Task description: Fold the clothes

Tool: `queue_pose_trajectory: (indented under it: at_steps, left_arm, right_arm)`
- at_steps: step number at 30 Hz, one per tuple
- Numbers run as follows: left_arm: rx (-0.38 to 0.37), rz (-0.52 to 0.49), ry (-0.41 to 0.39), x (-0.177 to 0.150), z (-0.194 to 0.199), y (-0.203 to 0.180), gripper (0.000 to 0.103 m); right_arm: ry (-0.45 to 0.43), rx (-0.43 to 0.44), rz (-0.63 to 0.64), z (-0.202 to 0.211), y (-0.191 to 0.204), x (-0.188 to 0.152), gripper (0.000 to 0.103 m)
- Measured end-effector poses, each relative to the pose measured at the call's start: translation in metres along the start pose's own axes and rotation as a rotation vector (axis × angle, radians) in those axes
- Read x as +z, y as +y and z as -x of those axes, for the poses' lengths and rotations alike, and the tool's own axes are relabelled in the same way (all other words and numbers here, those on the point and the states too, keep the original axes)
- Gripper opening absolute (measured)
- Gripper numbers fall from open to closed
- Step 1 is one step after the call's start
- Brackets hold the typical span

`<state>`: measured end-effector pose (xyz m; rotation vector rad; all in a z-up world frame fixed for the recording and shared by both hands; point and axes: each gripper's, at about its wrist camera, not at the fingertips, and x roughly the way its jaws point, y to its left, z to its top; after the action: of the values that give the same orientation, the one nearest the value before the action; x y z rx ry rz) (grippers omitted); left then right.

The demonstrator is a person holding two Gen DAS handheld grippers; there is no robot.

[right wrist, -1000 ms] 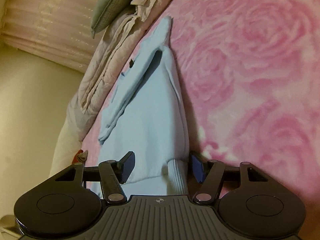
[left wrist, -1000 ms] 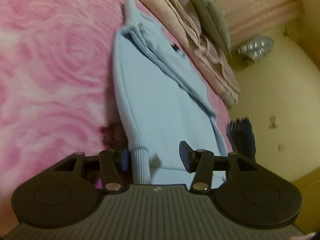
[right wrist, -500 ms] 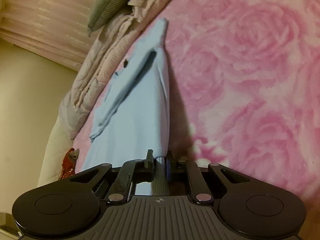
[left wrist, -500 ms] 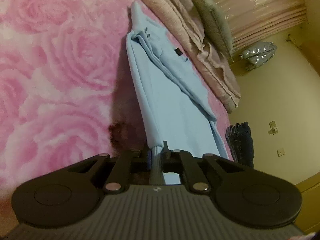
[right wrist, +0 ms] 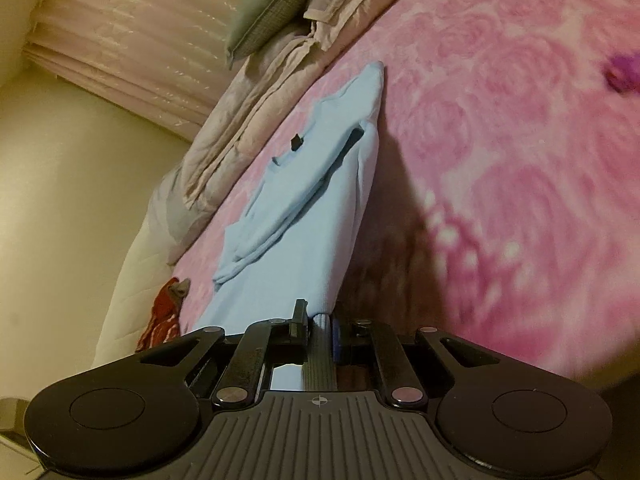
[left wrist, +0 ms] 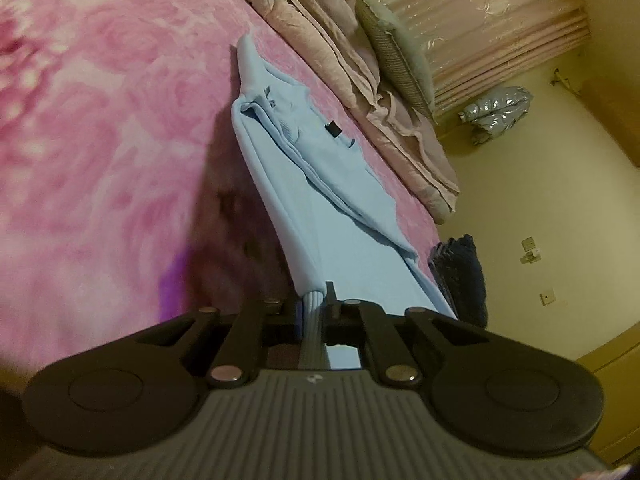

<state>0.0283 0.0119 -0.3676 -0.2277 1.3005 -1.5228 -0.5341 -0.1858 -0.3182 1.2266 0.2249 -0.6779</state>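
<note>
Sweatshirt (left wrist: 320,208), pale blue, lies stretched along the pink rose bedspread (left wrist: 100,140), running from each camera toward twelve o'clock, with a sleeve folded in over its body. Both tools have hold of its ribbed hem. The left gripper (left wrist: 316,312) has its jaws drawn in tight on the ribbing, and the right gripper (right wrist: 320,326) is likewise pinched closed on ribbing at its own corner. Holding the two hem corners at once keeps that edge level and taut, which, as I judge it, suits carrying the bottom up toward the collar for a crosswise fold. The cloth near the jaws rises off the bed, casting a dark shadow beside it.

Past the sweatshirt at one o'clock in the left view lie a bunched beige quilt (left wrist: 360,92) and a grey cushion (left wrist: 396,52). A dark garment (left wrist: 460,276) at three o'clock is cut off by the sweatshirt. Bedspread edges are blurred, and the far sleeve's end is hard to make out.
</note>
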Motion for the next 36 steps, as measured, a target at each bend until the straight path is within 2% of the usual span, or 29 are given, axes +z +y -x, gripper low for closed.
queue_pose_trajectory:
  at_steps: [9, 11, 14, 18, 24, 27, 30, 31, 32, 33, 34, 35, 36]
  left_arm:
    - [-0.018, 0.14, -0.066, -0.101, 0.088, 0.011, 0.005]
    - [-0.024, 0.154, -0.075, -0.113, 0.103, 0.008, 0.005]
    - [-0.035, 0.146, -0.081, -0.111, 0.112, -0.002, 0.005]
    - [-0.087, 0.111, -0.088, -0.082, 0.108, -0.018, 0.005]
    - [-0.15, 0.065, -0.083, 0.009, 0.06, -0.041, 0.005]
    - [-0.136, 0.092, -0.084, 0.061, 0.016, -0.037, 0.006]
    - [-0.102, 0.15, -0.071, 0.11, -0.036, -0.016, 0.009]
    - [-0.083, 0.178, -0.068, 0.125, -0.054, -0.005, 0.009]
    - [-0.045, 0.22, -0.078, 0.138, -0.071, 0.008, 0.01]
    - [-0.004, 0.25, -0.085, 0.147, -0.082, 0.019, 0.013]
    - [0.035, 0.275, -0.093, 0.157, -0.092, 0.03, 0.014]
    - [0.057, 0.277, -0.109, 0.164, -0.096, 0.038, 0.014]
    - [0.07, 0.269, -0.127, 0.17, -0.096, 0.042, 0.015]
  right_arm:
    - [-0.014, 0.048, -0.077, 0.069, 0.006, -0.096, 0.009]
    - [-0.014, 0.058, -0.087, 0.08, 0.009, -0.109, 0.009]
    - [-0.009, 0.068, -0.089, 0.087, 0.015, -0.112, 0.009]
    - [-0.01, 0.095, -0.055, 0.087, 0.025, -0.091, 0.009]
    - [-0.038, 0.122, 0.0, 0.054, 0.047, -0.013, 0.009]
    - [-0.067, 0.112, 0.001, 0.021, 0.047, 0.037, 0.009]
    - [-0.104, 0.059, -0.07, -0.026, 0.035, 0.086, 0.009]
    - [-0.116, 0.03, -0.101, -0.044, 0.025, 0.103, 0.012]
    - [-0.129, 0.0, -0.133, -0.062, 0.016, 0.119, 0.021]
    - [-0.137, -0.047, -0.155, -0.076, 0.006, 0.129, 0.041]
    - [-0.146, -0.095, -0.177, -0.088, -0.003, 0.139, 0.053]
    - [-0.16, -0.129, -0.189, -0.096, -0.011, 0.144, 0.072]
    - [-0.167, -0.123, -0.181, -0.096, -0.016, 0.146, 0.074]
